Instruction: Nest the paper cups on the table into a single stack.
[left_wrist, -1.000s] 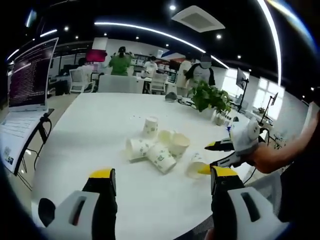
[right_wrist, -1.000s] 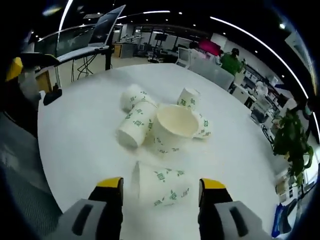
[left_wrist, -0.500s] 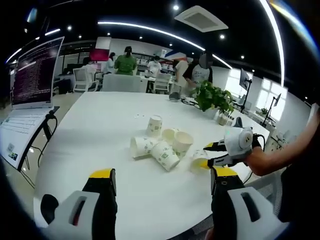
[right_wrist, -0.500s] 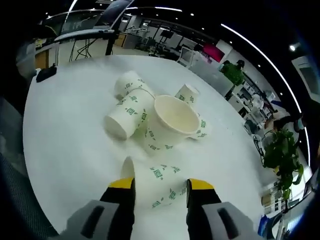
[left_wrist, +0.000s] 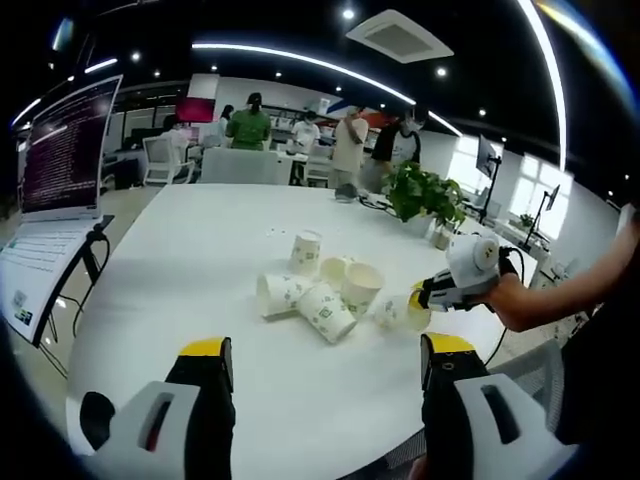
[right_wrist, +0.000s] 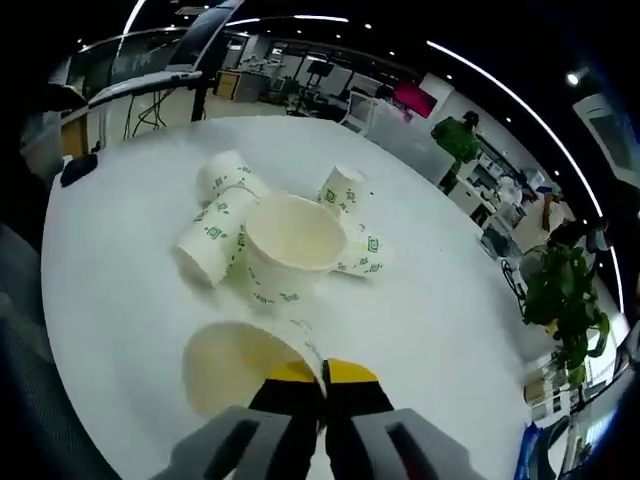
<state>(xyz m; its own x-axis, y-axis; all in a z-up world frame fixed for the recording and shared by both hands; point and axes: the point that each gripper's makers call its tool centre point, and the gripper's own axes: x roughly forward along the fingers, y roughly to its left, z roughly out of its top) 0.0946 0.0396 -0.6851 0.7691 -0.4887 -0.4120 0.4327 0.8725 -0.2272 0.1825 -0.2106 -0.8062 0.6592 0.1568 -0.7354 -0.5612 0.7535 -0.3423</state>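
Both sets of tongs are showing plainly. Rising from the bottom of the left gripper view, the left gripper (left_wrist: 325, 365) is hanging over the near edge of the table with its yellow-tipped jaws spread wide apart and nothing between them. In the right gripper view the right gripper (right_wrist: 322, 375) is pinching its jaws nearly together on the rim of a paper cup (right_wrist: 235, 360), whose open mouth is facing the camera; the same gripper (left_wrist: 428, 295) is appearing at the right of the left gripper view, held in a person's hand (left_wrist: 497, 290), with that cup (left_wrist: 395, 312) at its tips just beside the cluster.

The white round table (left_wrist: 180, 270) is carrying everything, and a laptop (left_wrist: 55, 190) is standing off its left side. Beyond its far edge a leafy potted plant (left_wrist: 420, 195) is sitting, with people standing further back.

The other paper cups (left_wrist: 320, 290) are sitting bunched near the table's middle: two are lying on their sides touching, one wide-mouthed cup (right_wrist: 290, 240) is standing mouth up against them, and one (right_wrist: 340, 190) is standing mouth down behind.
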